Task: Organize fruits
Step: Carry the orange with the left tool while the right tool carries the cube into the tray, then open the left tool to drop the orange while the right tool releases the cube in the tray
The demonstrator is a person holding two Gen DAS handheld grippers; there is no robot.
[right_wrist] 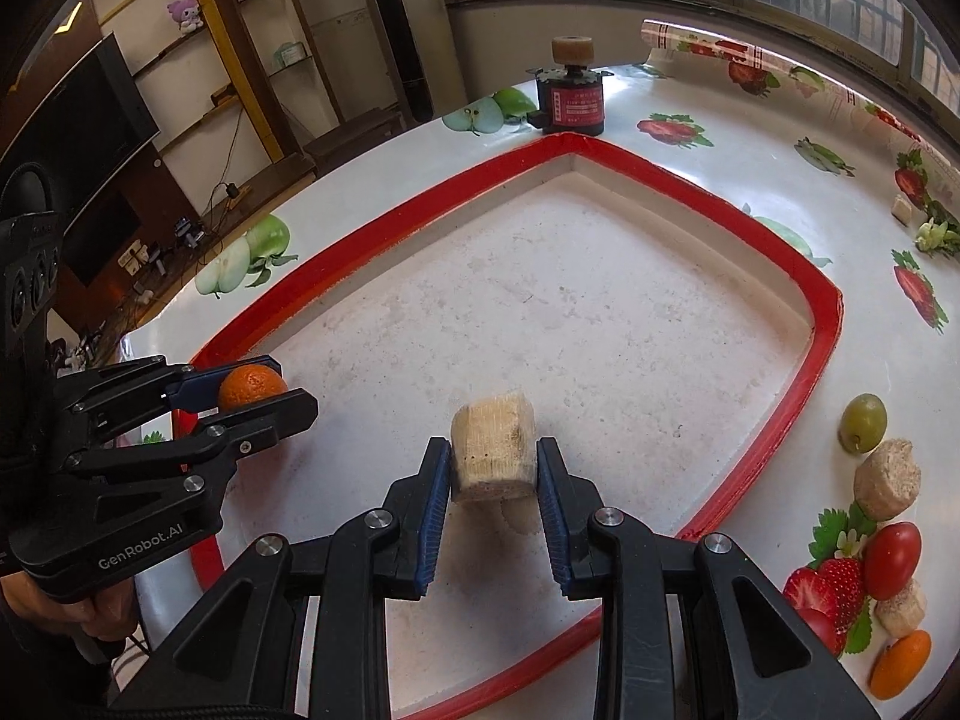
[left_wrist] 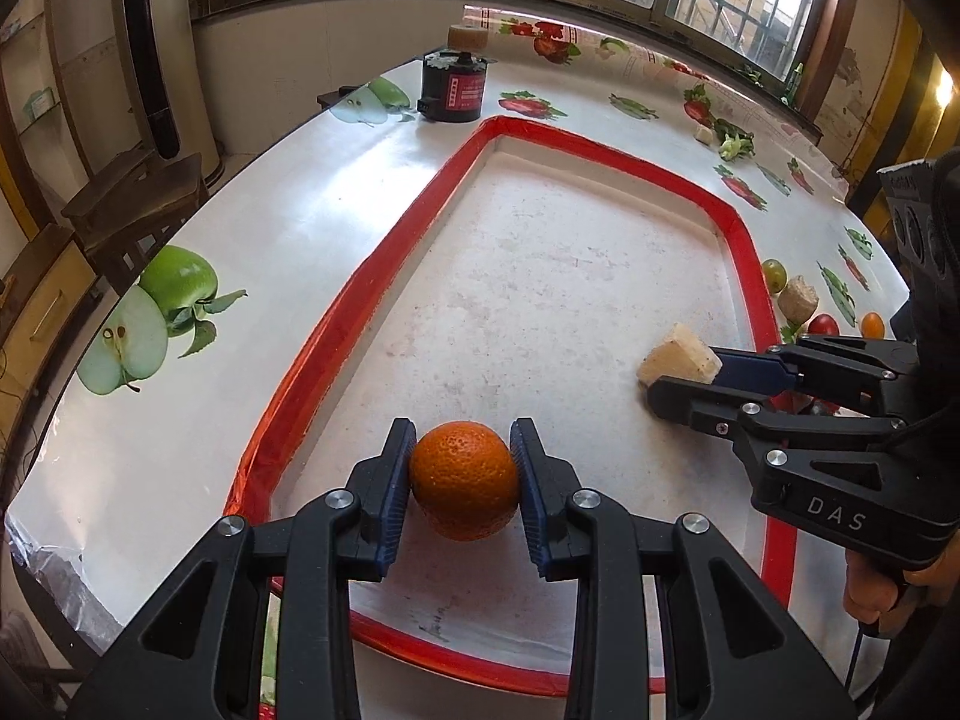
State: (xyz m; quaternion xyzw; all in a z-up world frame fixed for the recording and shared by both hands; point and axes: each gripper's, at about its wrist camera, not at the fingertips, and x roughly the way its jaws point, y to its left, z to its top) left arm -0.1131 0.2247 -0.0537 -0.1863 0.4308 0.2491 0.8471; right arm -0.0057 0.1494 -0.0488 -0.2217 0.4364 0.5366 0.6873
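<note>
My left gripper is shut on an orange, held low over the near left corner of the red-rimmed white tray. In the right wrist view that left gripper and its orange show at the left, over the tray's rim. My right gripper is shut on a pale cut chunk of fruit, just above the tray floor. From the left wrist view the right gripper grips that chunk near the tray's right side.
Outside the tray on the right lie a green grape, a beige chunk, a red cherry tomato, another pale chunk and a small orange fruit. A black and red motor stands beyond the far corner. Leafy scraps lie far right.
</note>
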